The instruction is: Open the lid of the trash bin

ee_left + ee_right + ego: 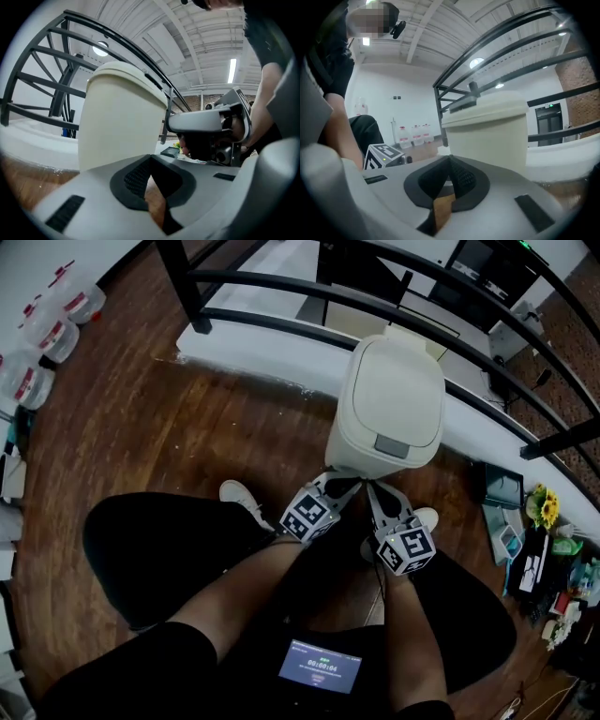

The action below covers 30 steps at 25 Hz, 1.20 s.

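A cream trash bin (389, 399) stands on the wood floor by a white ledge, its lid (394, 385) down, with a grey press tab (392, 445) at the lid's near edge. My left gripper (347, 484) and right gripper (374, 487) sit low, side by side, tips pointing at the bin's base, apart from it. Both are shut with nothing held. In the left gripper view the bin (119, 122) rises just beyond the closed left gripper (150, 158), and the right gripper (211, 124) shows beside it. The right gripper view shows the bin (487, 129) beyond the closed right gripper (450, 160).
A black metal railing (281, 282) and the white ledge (253, 362) run behind the bin. Water jugs (52, 329) stand at far left. Flowers and small boxes (539, 540) lie at right. The person's legs, white shoes (242, 495) and a screen device (321, 667) fill the foreground.
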Tool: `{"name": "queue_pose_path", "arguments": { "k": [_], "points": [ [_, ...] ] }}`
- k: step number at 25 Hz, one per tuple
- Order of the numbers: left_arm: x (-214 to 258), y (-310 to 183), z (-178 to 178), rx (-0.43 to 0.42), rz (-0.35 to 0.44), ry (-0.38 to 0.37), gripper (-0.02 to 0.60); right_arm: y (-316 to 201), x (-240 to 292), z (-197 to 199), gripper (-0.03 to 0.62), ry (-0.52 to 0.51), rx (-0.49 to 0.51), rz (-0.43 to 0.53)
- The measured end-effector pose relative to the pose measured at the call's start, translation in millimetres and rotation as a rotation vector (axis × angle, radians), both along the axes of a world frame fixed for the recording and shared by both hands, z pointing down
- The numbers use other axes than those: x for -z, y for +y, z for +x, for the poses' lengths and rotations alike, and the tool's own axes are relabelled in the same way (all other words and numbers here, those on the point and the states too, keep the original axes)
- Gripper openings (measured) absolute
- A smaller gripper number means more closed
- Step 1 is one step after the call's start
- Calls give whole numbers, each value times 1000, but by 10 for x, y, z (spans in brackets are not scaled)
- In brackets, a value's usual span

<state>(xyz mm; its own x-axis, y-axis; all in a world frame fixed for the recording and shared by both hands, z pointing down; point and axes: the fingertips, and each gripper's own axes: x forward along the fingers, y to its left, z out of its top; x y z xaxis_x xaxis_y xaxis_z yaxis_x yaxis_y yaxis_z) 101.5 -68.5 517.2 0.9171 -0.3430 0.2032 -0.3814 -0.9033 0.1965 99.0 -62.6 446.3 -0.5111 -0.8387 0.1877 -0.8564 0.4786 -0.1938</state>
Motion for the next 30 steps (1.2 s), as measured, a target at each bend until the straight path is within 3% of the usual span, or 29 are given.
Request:
{"name": "queue_pose_path", "arguments": {
  "k": [5,14,20,30],
  "points": [
    [-576,-74,61,20,-68,-53,36,-49,-413,73,21,-22,-16,-68],
    [-1481,-321,147,107,-184,-103,37,-267,-883,138,21,-44,-2,-96],
    [-1689,-507,212,128,-184,-110,37,-358,-1222,217,21,-53,-23,-118],
    [-2017,-684,236,105,-172,-197,35,-401,-1536,216,21,-78,-52,-168]
  ]
}}
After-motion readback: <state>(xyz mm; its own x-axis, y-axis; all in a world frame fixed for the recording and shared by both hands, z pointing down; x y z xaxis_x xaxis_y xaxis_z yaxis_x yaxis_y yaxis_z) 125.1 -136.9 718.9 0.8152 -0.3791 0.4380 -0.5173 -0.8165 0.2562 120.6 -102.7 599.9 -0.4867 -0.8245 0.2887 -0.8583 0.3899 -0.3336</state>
